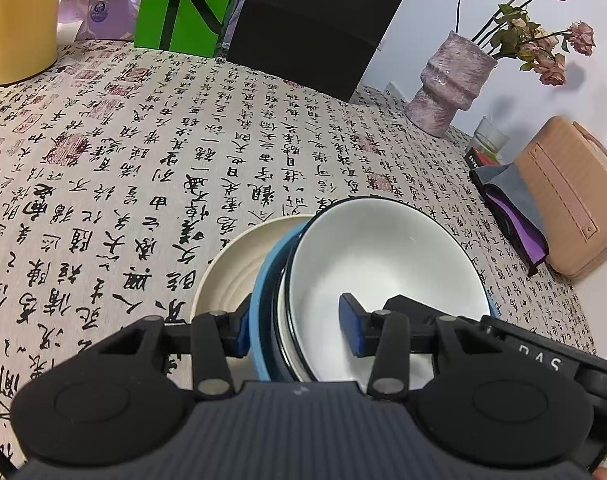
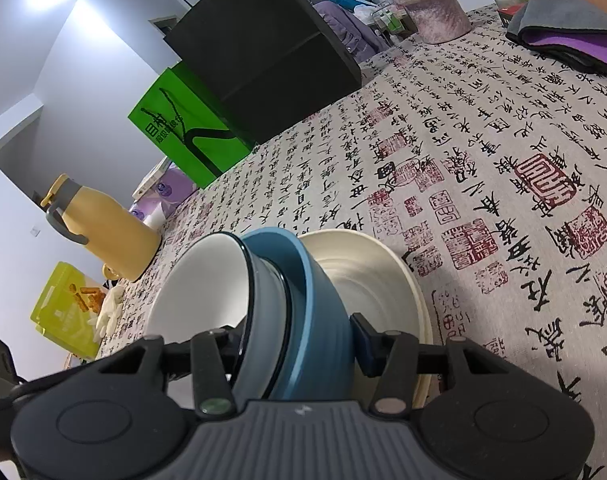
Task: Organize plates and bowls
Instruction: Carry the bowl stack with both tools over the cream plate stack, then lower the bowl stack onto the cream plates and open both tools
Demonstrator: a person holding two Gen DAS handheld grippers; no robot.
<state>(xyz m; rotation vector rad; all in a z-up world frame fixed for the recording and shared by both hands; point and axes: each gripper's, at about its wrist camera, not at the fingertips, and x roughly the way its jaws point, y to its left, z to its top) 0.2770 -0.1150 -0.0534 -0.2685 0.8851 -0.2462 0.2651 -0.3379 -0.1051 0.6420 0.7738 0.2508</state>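
A white bowl with a dark rim [image 1: 383, 248] sits nested in a blue bowl [image 1: 265, 292], and the pair is tilted over a cream plate [image 1: 227, 268] on the calligraphy tablecloth [image 1: 143, 160]. My left gripper [image 1: 297, 326] is shut on the pair's near rim, one pad outside the blue wall and one inside the white bowl. In the right wrist view the white bowl [image 2: 199, 284], blue bowl [image 2: 303, 292] and cream plate [image 2: 371, 276] show from the other side. My right gripper [image 2: 299, 344] is shut on the same pair, its left finger hidden inside the white bowl.
A yellow jug [image 1: 19, 20], a green bag [image 1: 183, 4] and a black bag [image 1: 315, 20] line the far edge. A vase of dried roses [image 1: 447, 84], a glass [image 1: 489, 138], a grey and purple cloth [image 1: 511, 208] and a pink case [image 1: 571, 200] stand at the right.
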